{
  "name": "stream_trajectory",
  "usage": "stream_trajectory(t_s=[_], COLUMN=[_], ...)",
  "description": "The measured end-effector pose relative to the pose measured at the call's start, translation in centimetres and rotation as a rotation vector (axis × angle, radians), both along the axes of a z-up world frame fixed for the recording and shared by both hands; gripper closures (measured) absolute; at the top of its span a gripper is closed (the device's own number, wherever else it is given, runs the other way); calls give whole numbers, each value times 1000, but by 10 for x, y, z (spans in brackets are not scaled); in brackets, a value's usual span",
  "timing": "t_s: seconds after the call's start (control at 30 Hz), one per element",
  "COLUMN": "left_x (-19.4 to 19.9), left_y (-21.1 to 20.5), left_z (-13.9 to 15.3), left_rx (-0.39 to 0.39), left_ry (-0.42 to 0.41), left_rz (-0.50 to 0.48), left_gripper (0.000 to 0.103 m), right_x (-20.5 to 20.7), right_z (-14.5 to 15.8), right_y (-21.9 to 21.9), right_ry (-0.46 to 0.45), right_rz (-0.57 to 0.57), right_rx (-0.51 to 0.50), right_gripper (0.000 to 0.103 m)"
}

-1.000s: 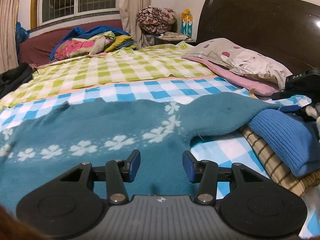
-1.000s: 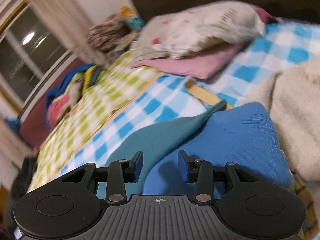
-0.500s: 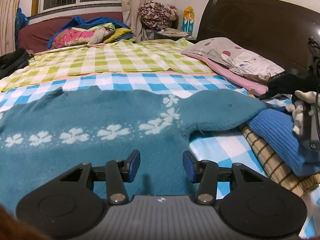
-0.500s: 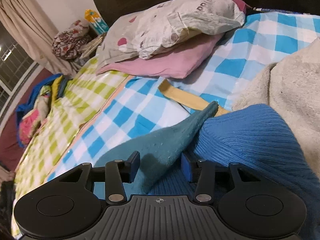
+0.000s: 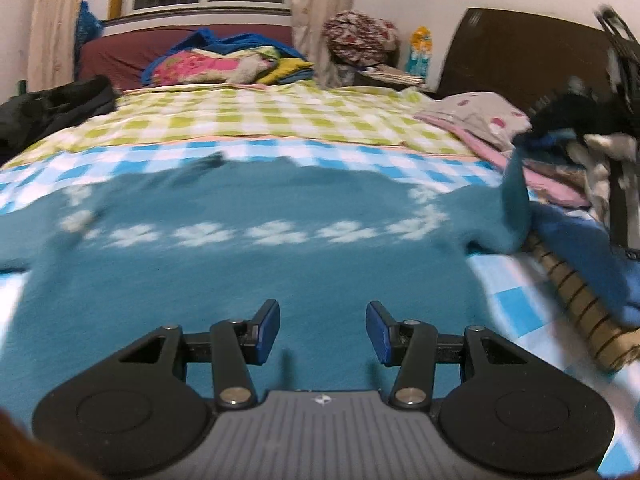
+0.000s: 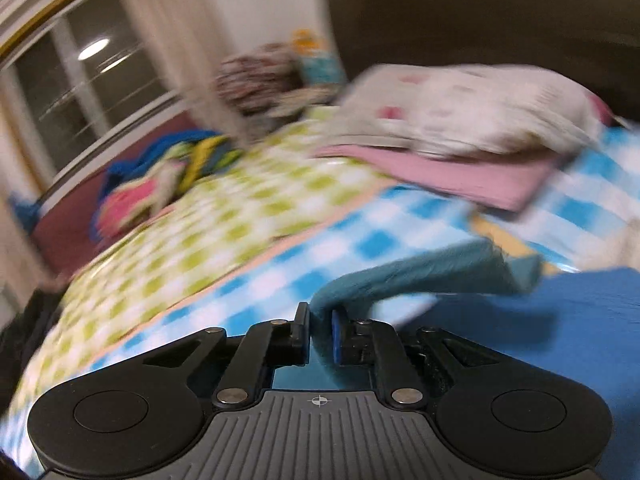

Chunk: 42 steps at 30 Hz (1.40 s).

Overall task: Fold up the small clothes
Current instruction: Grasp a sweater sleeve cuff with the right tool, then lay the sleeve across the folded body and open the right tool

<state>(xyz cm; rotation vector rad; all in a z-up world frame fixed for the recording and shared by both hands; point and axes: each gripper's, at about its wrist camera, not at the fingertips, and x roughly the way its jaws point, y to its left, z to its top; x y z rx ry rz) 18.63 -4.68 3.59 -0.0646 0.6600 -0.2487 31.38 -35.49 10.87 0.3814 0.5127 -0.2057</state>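
A teal sweater (image 5: 240, 264) with a row of white flowers lies spread flat on the blue checked sheet (image 5: 360, 156). My left gripper (image 5: 322, 330) is open and empty, low over the sweater's lower body. My right gripper (image 6: 320, 330) is shut on the sweater's right sleeve (image 6: 420, 276) and holds it lifted off the bed. In the left wrist view that sleeve (image 5: 516, 200) stands raised at the right, under the right gripper's dark body (image 5: 568, 116).
A folded blue knit (image 5: 592, 256) sits on a striped folded garment (image 5: 580, 304) at the right. Pillows (image 6: 460, 108) and a pink cloth (image 6: 440, 168) lie by the dark headboard (image 5: 520, 56). A green checked sheet (image 5: 260, 116) and piled clothes (image 5: 224, 64) are beyond.
My right gripper closed on the teal sleeve and lifted it off the blue knit. My left gripper shifted left over the sweater and stayed open.
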Motion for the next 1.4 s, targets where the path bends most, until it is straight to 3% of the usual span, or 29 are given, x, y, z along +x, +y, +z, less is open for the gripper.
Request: stream_trajectory(t_s=[0.1, 0.23, 0.37, 0.47, 0.57, 0.67, 0.8, 0.93, 1.03, 1.07, 1.13, 1.17, 1.23, 1.4], left_x=[-9, -20, -26, -26, -26, -26, -25, -24, -24, -25, -25, -27, -28, -29], left_y=[30, 66, 89, 100, 108, 113, 121, 129, 130, 131, 133, 134, 137, 142], left_z=[-5, -14, -27, -35, -37, -35, -33, -31, -31, -31, -31, -30, -30, -28], left_rx=[19, 52, 65, 37, 30, 12, -2, -27, -31, -33, -38, -41, -49, -54], left_ry=[7, 18, 31, 42, 33, 19, 8, 6, -2, -4, -4, -4, -2, -8], left_rz=[45, 98, 124, 122, 95, 88, 97, 110, 110, 109, 108, 110, 117, 130], left_gripper=[50, 50, 50, 50, 50, 50, 50, 50, 50, 50, 50, 50, 50, 50], right_x=[13, 24, 11, -4, -10, -9, 0, 6, 8, 10, 15, 18, 23, 21], right_z=[-8, -41, -87, -119, -128, -124, -116, -106, -101, -100, -99, -99, -101, -111], right_y=[72, 173, 264, 312, 328, 326, 312, 305, 306, 306, 307, 312, 321, 348], right_ry=[10, 44, 48, 30, 5, 20, 53, 56, 38, 32, 33, 39, 64, 54], right_rz=[160, 381, 582, 654, 654, 647, 602, 551, 501, 490, 484, 488, 508, 547], right_rx=[-107, -256, -510, -751, -875, -850, -709, -593, -574, -553, -524, -527, -539, -648], right_gripper=[92, 92, 93, 88, 88, 87, 78, 61, 44, 44, 49, 69, 95, 95])
